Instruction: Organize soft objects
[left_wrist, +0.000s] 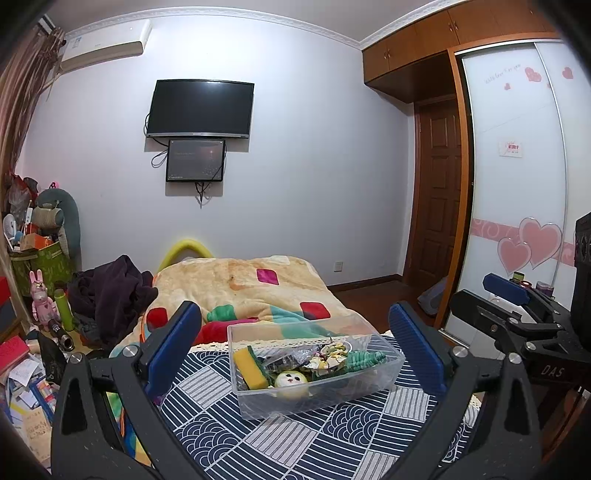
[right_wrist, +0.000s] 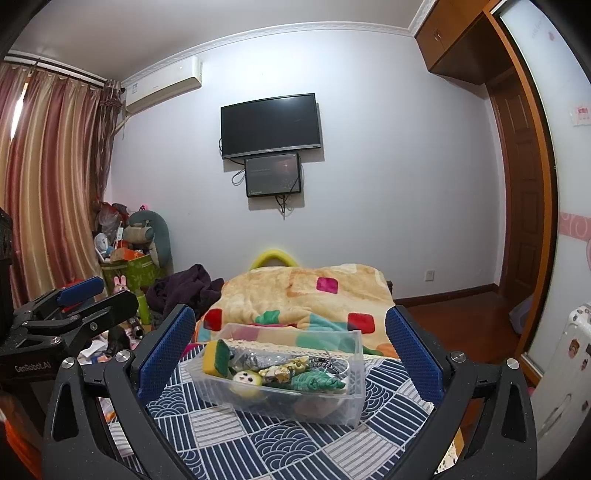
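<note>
Both wrist views are evenly and softly lit by cool indoor light from above, with a faint violet cast on the wall (left_wrist: 303, 147) and no hard shadows. The fisheye lenses bow straight lines strongly toward the edges, so the wardrobe door (left_wrist: 517, 184) and the curtain (right_wrist: 48, 184) curve, and dark vignetting cuts off the corners. Focus is fairly sharp in the middle with mild softness and compression noise farther out, the clear plastic bin (left_wrist: 369, 380) shows pale glints on its walls, and the television (right_wrist: 271, 125) reads as flat black without glare.
</note>
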